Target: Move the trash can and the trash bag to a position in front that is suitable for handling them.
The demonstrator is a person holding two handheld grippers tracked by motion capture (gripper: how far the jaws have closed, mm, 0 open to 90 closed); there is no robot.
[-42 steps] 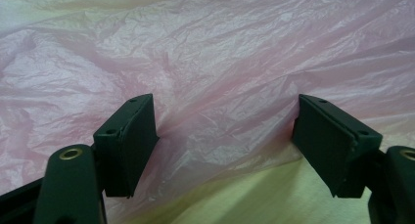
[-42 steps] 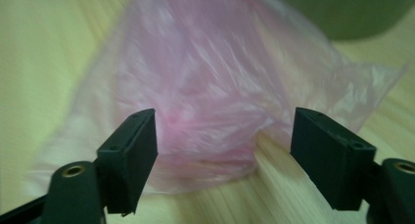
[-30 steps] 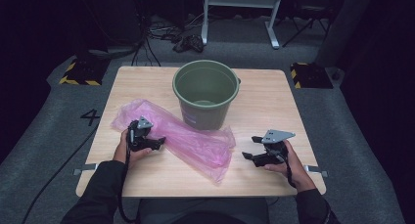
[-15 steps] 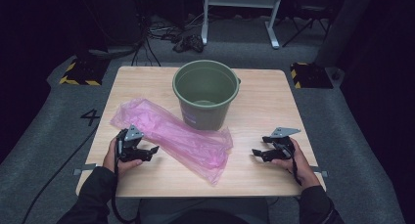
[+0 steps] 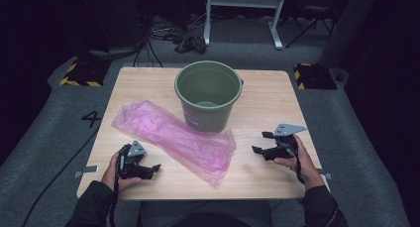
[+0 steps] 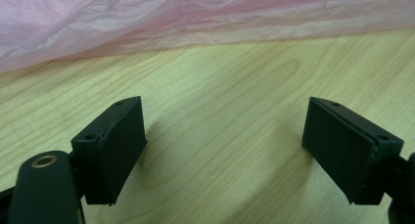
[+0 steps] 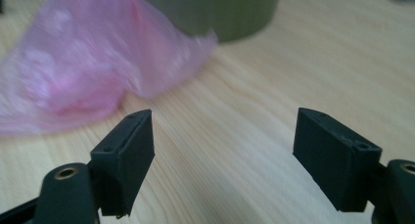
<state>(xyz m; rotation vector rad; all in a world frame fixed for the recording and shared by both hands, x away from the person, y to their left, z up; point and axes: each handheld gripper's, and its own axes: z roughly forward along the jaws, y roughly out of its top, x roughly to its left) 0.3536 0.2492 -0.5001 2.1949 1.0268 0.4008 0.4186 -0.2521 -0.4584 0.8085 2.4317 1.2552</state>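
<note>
Both grippers have drawn back toward the near table edge since a second ago; left gripper (image 5: pixel 154 168) has let go of the bag (image 5: pixel 173 135) and sits just short of it, right gripper (image 5: pixel 261 142) well off to its right. Jaws spread on both, holding nothing. Bag lies flat and crumpled in front of the bucket (image 5: pixel 208 95), touching its base (bucket looks unlined). Likely job, lining the bucket, is not started: bag yet to be lifted and opened.
</note>
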